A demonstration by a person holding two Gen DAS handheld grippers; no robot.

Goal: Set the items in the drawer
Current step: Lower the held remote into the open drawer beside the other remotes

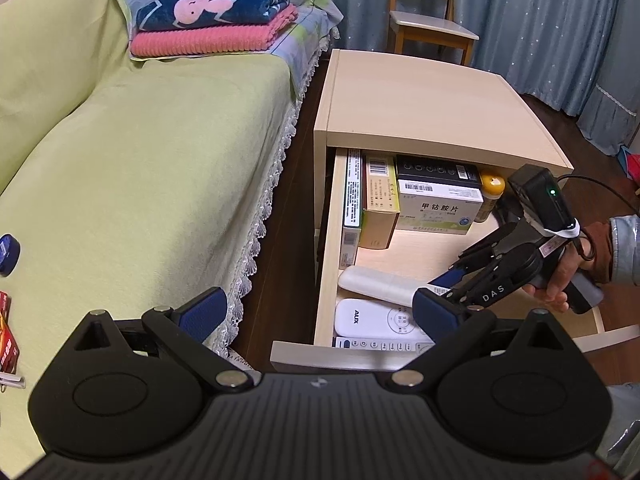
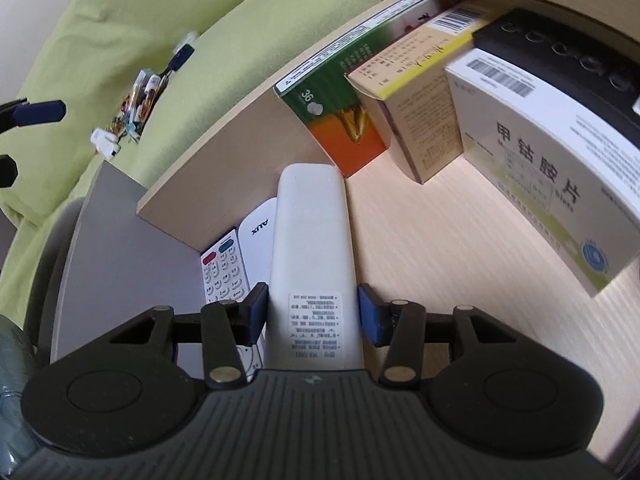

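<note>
My right gripper (image 2: 311, 312) holds the cream remote (image 2: 312, 248) between its two blue pads, which stand at its sides; the left pad touches it, but at the right pad I cannot tell if there is contact. The remote lies face down, label up, inside the open drawer (image 1: 326, 248), its far end near the left wall. Just beside it, nearer to the drawer front, lie a white AUX remote (image 2: 256, 240) and a remote with many buttons (image 2: 222, 268). Ahead of my fingers the way is closed by standing boxes: a green and orange box (image 2: 340, 124), a beige box (image 2: 416, 120) and a white medicine box (image 2: 560, 176) with a black box (image 2: 560, 52) behind it. A yellow-capped bottle (image 1: 491, 188) is half hidden at the drawer's back corner. My left gripper (image 1: 320, 312) is wide apart and empty, between the bed (image 1: 140, 160) and the drawer. Small things on the bed edge are cut off, so I cannot name them.
</note>
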